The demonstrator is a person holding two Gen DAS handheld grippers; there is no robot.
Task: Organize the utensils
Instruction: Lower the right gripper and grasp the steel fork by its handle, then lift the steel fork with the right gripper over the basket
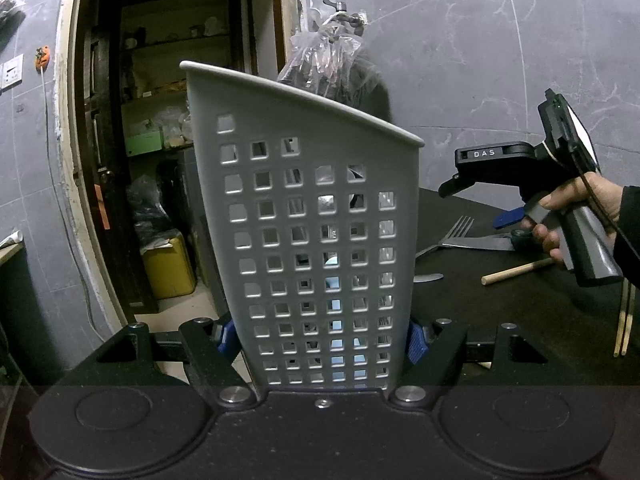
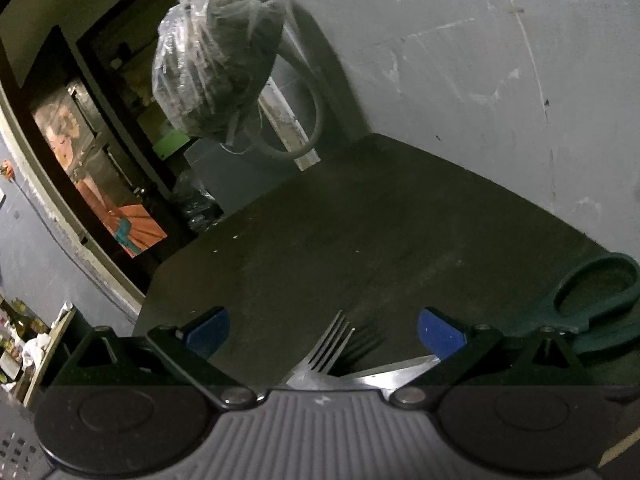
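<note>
My left gripper (image 1: 320, 338) is shut on a grey perforated utensil holder (image 1: 308, 208), its blue pads pressing both sides near the base. The holder stands upright and fills the middle of the left wrist view; light blue and metal pieces show through its holes. My right gripper (image 2: 324, 326) is open and low over the dark table (image 2: 360, 240). A metal fork (image 2: 330, 346) lies between its blue fingers (image 2: 440, 332), untouched by them. Green-handled scissors (image 2: 600, 304) lie to the right, one blade running under the right finger. The left wrist view shows a hand holding the right gripper (image 1: 484, 204) over the fork (image 1: 456, 232).
A wooden stick (image 1: 516, 272), a pair of chopsticks (image 1: 624, 320) and a flat metal handle (image 1: 428, 278) lie on the table. A plastic bag (image 2: 216, 60) hangs from the grey wall beside an open doorway (image 1: 160, 140). The table's far edge is close behind the fork.
</note>
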